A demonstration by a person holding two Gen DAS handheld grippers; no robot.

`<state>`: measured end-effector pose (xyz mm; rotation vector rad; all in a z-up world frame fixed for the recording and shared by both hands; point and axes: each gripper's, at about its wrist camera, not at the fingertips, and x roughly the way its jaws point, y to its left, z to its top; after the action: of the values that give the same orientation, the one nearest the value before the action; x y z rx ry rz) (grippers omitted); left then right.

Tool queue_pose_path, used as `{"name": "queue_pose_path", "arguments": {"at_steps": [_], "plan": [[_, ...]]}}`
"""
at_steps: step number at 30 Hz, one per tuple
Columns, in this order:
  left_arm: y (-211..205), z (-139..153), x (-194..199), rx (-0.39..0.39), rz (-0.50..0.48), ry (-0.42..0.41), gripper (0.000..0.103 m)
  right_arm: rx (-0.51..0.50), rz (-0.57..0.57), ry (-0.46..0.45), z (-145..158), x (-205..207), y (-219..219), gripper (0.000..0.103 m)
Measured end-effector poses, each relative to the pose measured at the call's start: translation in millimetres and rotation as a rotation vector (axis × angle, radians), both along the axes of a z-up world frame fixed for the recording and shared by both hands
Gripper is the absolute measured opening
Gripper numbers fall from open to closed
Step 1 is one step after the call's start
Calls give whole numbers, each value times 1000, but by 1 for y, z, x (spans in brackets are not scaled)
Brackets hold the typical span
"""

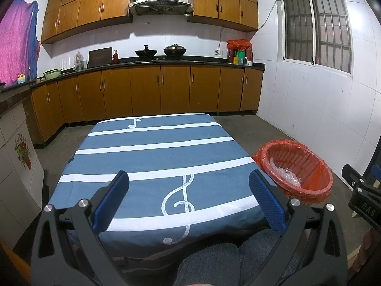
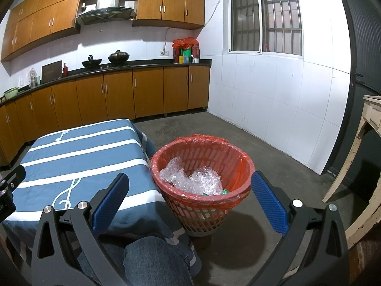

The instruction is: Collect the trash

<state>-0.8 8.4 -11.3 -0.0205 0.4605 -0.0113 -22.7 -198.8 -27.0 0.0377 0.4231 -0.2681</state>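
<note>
A plastic basket point(image 2: 202, 217) lined with a red bag stands on the floor beside the table's right edge; it also shows in the left wrist view as the basket point(image 1: 309, 164). Crumpled bubble wrap point(image 2: 190, 178) and something green point(image 2: 223, 191) lie inside it. My right gripper point(image 2: 190, 183) hangs open above the basket's near rim, nothing between its blue pads. My left gripper point(image 1: 189, 182) is open over the blue striped tablecloth point(image 1: 154, 150) with its music-note print; nothing lies on the cloth. The right gripper's body point(image 1: 362, 190) shows at the left view's right edge.
A person's knees in jeans point(image 1: 226, 259) are under the table's near edge. Wooden kitchen cabinets point(image 1: 142, 90) and a counter with woks run along the back wall. A worn cream table point(image 2: 366, 143) stands at the right. Bare concrete floor point(image 2: 273, 157) surrounds the basket.
</note>
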Motion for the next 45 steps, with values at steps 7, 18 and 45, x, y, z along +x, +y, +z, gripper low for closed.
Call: {"name": "queue_pose_path", "arguments": {"at_steps": [7,18,45], "plan": [[0,0,0,1,1,0,99,0,0,1,0,0,0,101],[0,-1,2,4,2,3,99,2,-1,2,-1,0,0,101],[-3,-7,3,2,0,13,99,3,0,5,-1,0,-1,101]]}}
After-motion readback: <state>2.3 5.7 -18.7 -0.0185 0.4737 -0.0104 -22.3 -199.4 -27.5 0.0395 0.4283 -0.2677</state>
